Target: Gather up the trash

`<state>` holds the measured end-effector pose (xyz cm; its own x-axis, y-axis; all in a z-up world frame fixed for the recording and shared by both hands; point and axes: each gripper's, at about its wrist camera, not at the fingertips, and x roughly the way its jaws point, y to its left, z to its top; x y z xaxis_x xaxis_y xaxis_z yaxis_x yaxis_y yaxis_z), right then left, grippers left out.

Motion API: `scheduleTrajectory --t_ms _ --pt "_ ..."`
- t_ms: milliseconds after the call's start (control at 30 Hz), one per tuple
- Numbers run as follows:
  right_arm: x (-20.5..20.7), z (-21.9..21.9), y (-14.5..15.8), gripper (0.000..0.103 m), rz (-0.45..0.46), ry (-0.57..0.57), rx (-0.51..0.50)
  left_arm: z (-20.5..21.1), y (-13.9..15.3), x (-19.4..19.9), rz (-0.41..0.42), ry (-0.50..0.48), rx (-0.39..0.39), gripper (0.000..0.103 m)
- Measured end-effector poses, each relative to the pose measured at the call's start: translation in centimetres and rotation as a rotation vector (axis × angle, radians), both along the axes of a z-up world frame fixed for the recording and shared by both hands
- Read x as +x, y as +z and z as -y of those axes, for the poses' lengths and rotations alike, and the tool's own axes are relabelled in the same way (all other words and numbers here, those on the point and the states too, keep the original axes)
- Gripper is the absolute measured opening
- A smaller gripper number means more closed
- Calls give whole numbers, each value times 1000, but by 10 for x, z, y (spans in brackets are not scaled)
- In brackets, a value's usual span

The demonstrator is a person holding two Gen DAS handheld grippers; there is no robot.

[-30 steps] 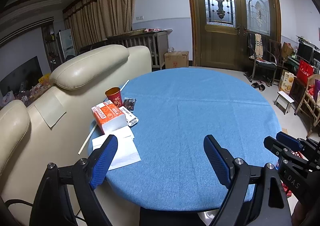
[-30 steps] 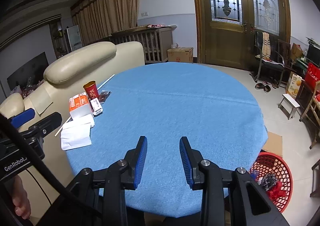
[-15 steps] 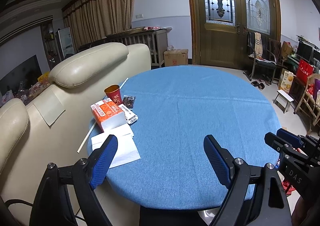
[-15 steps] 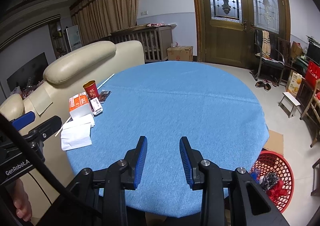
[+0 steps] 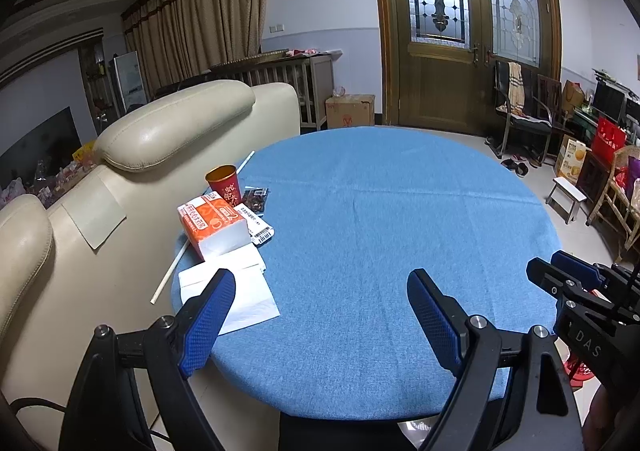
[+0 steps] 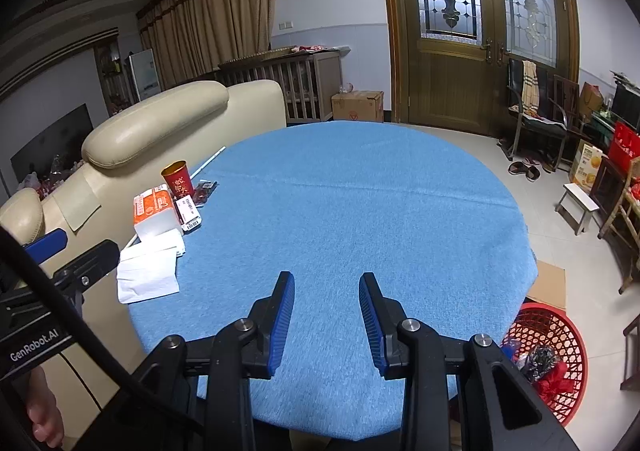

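Note:
On the left side of the round blue table (image 5: 380,235) lies trash: a red paper cup (image 5: 223,182), an orange tissue pack (image 5: 214,225), a dark snack wrapper (image 5: 257,200), a barcoded white packet (image 5: 259,228), white paper (image 5: 236,293) and a long white stick (image 5: 172,271). My left gripper (image 5: 320,291) is wide open and empty near the table's front edge, just right of the paper. My right gripper (image 6: 326,291) is open and empty over the front of the table. The cup (image 6: 178,179), tissue pack (image 6: 154,213) and paper (image 6: 150,271) also show in the right wrist view.
A red mesh basket (image 6: 560,335) holding trash stands on the floor at the table's right front. A cream leather sofa (image 5: 120,171) presses against the table's left side. A small white stool (image 5: 568,197), chairs and boxes stand at the right.
Both views have crept slightly forward and up over the table. Both grippers stay open and nothing on the table has moved.

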<state>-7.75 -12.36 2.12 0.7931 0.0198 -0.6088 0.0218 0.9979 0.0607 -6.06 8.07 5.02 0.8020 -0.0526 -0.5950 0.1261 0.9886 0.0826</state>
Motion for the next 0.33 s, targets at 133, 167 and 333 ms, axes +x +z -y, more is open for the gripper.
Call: scheduleTrajectory --t_ms 133,167,333 --pt "9 0 -3 37 -9 -1 -9 1 -3 8 -5 -2 4 88" --pt "11 0 -5 37 -12 -1 -8 3 -4 11 -7 -4 7 88" --pt "36 14 -21 37 -39 -3 22 12 -17 33 -47 -40 -3 88"
